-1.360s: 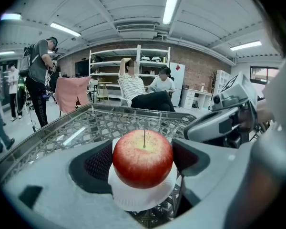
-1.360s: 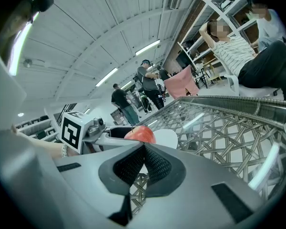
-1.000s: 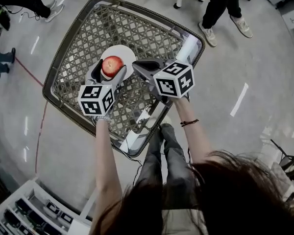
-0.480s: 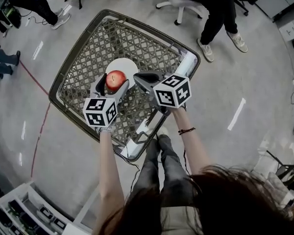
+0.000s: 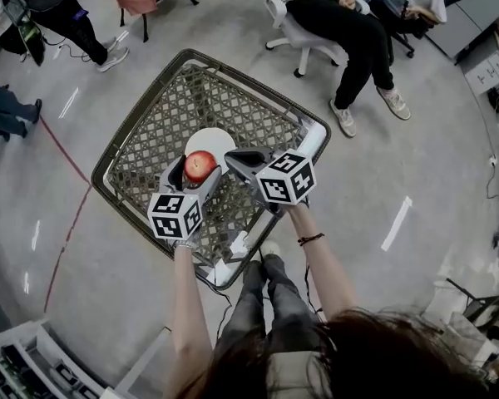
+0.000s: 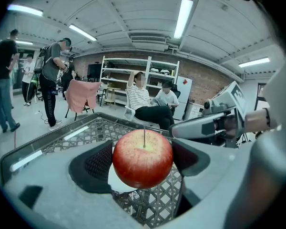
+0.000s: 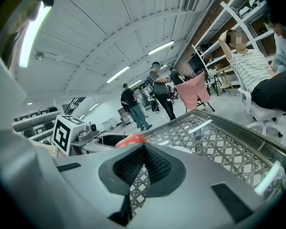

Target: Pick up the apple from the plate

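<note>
The woven lattice table (image 5: pixel 141 131) with its dark rim fills the upper middle of the head view, standing on a grey floor (image 5: pixel 416 181). Beyond it, at the upper right of that view, a person in dark trousers (image 5: pixel 349 32) sits on a white office chair (image 5: pixel 284 23).

Your two grippers reach over the table's near corner, side by side at the middle of the frame. Your right gripper (image 5: pixel 235 158) has its jaws pressed together with nothing between them; in the right gripper view the two dark pads meet edge to edge. It sits just right of the other gripper, apart from it.

Your left gripper (image 5: pixel 196 173) is clenched on the apple (image 6: pixel 143 159), one jaw on each flank. The white plate (image 5: pixel 219 138) lies on the weave near the table's middle. In the head view the apple overlaps the plate's near edge. In the left gripper view the red apple fills the centre with its stem upright, and a piece of the plate shows low behind it at its left.
</note>
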Demonstrator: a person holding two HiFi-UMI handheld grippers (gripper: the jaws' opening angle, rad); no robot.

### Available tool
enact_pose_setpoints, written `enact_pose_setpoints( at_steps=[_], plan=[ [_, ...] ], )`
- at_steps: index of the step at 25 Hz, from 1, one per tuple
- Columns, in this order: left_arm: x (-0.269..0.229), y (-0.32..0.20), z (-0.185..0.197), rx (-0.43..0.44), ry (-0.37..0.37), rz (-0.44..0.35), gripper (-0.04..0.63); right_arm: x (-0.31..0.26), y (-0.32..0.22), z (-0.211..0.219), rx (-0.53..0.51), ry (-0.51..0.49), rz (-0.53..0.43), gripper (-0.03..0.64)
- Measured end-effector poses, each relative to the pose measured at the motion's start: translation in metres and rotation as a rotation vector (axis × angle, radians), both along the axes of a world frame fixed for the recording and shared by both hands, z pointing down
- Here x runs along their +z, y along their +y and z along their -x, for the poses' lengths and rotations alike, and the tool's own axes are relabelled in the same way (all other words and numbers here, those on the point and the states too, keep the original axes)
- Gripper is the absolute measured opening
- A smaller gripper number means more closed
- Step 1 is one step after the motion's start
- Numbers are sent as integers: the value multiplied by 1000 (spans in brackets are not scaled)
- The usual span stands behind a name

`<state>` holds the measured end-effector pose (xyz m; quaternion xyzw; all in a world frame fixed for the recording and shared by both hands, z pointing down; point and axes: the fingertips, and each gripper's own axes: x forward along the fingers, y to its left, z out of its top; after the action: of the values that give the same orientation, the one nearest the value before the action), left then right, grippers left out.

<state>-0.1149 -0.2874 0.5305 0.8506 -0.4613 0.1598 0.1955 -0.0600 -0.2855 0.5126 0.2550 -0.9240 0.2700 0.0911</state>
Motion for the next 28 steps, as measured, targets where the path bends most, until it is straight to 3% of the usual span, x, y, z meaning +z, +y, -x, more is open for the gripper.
enact_pose_setpoints(
  at_steps=[28],
  plan=[
    [-74, 64, 9, -20, 51, -40, 391, -58, 46, 5, -52, -46, -61, 9]
  ],
)
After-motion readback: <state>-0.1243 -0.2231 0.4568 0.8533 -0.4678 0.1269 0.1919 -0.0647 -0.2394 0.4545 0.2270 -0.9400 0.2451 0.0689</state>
